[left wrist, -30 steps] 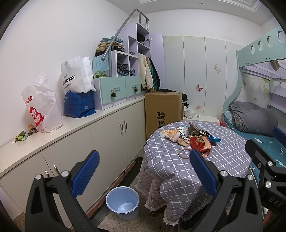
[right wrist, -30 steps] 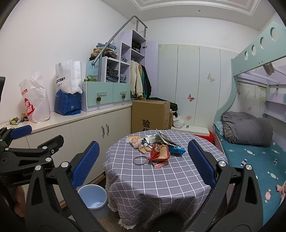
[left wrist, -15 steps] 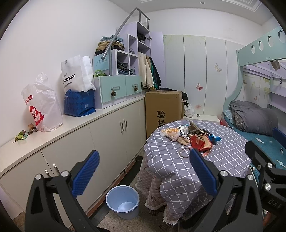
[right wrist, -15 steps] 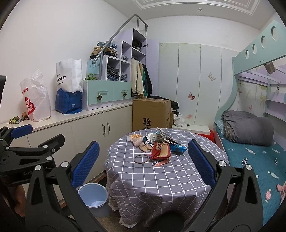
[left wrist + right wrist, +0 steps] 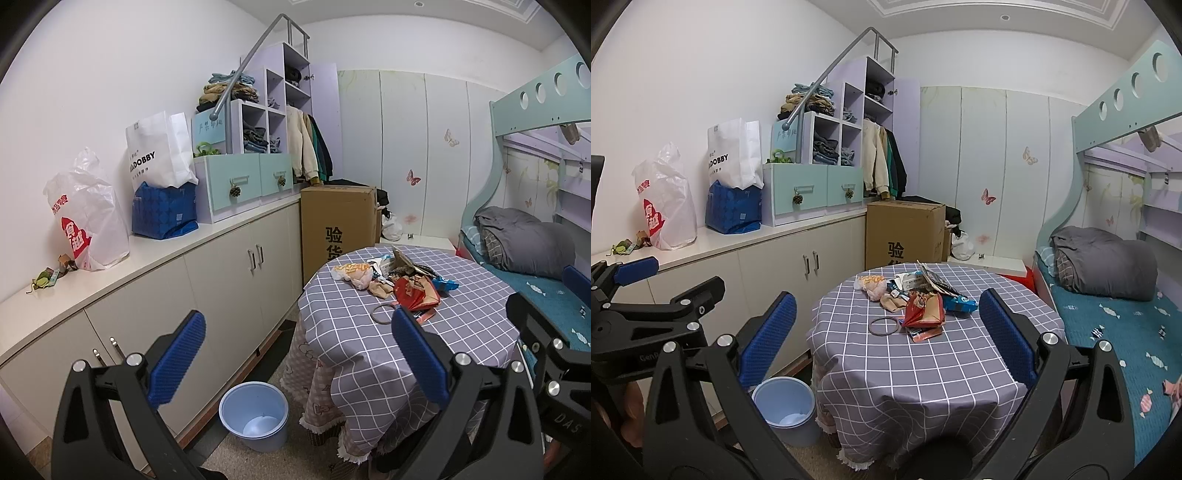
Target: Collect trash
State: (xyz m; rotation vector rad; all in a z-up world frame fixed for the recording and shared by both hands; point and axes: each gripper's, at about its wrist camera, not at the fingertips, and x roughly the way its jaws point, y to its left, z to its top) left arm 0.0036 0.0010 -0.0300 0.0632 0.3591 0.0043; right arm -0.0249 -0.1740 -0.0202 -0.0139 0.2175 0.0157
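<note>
Both claws have drifted a little nearer the round counter (image 5: 923, 369) over the last second; the view is otherwise unchanged, so this is likely still the approach and nothing has been collected yet. The left claw (image 5: 295, 354) is spread wide and holds nothing. The right claw (image 5: 886, 332) is likewise spread wide and holds nothing.

The trash (image 5: 916, 299) lies in a loose heap on the far half of the counter: a red wrapper (image 5: 923, 310), a blue wrapper (image 5: 958, 303) just right of it, a pale bag (image 5: 872, 285) to the left, and a ring (image 5: 884, 326) on the near side. The bin (image 5: 783, 408) stands on the floor, left of the counter and close to its cloth, with nothing visible inside.

Neither claw touches the trash; both are well short of it. A reach forward over the counter's near edge would probably come next.
</note>
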